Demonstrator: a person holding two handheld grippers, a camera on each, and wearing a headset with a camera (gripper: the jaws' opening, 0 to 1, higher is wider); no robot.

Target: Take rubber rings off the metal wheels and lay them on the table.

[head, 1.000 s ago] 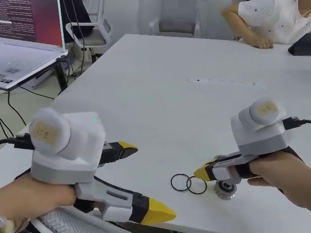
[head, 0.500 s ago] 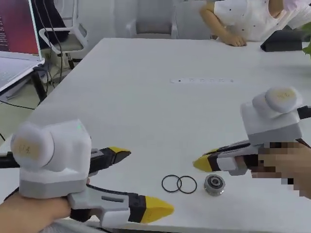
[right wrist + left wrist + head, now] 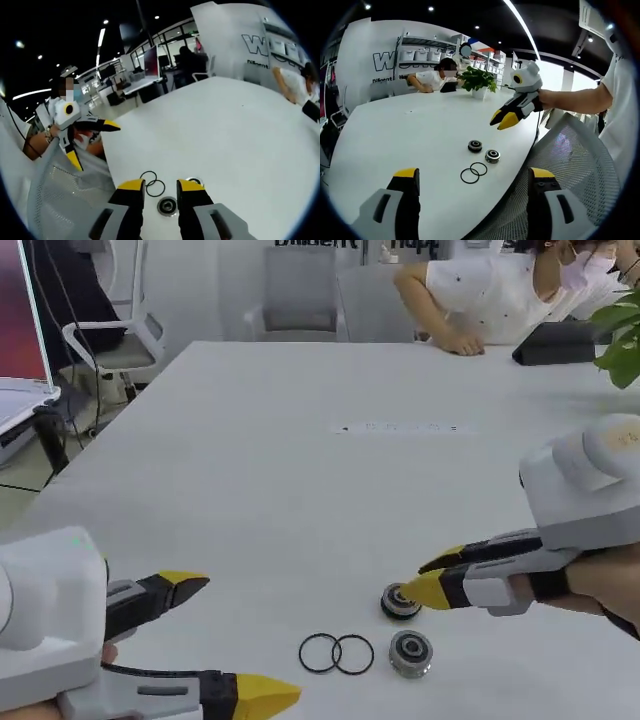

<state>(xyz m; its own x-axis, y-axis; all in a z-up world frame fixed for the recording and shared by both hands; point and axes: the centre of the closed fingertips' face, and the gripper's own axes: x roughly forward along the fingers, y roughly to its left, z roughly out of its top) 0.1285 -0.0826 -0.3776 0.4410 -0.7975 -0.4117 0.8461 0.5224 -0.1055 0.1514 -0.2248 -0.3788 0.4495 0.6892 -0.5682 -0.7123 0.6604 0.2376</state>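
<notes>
Two thin black rubber rings (image 3: pixel 335 653) (image 3: pixel 474 172) (image 3: pixel 152 182) lie side by side, touching, on the white table (image 3: pixel 300 470) near its front edge. Just right of them sits a metal wheel (image 3: pixel 410 652) (image 3: pixel 492 155) (image 3: pixel 166 205). A second wheel (image 3: pixel 400 602) (image 3: pixel 475 146) (image 3: pixel 194 180) rests a little farther back. My right gripper (image 3: pixel 432 577) (image 3: pixel 160 186) (image 3: pixel 502 119) hovers by that second wheel, its jaws slightly apart with nothing between them. At the lower left my left gripper (image 3: pixel 228 638) (image 3: pixel 473 175) (image 3: pixel 94 144) stands wide open and empty, short of the rings.
A person (image 3: pixel 480 290) leans on the table's far end beside a dark object (image 3: pixel 560 340). A potted plant (image 3: pixel 479 80) stands at the far right, and an office chair (image 3: pixel 305 295) behind the table. Another chair and a monitor stand at the left. A mesh chair back (image 3: pixel 575 165) is at my side.
The head camera has tilted up. My right gripper has drawn back from the rings, and a second wheel now shows by its tips. The rings and the first wheel lie as before.
</notes>
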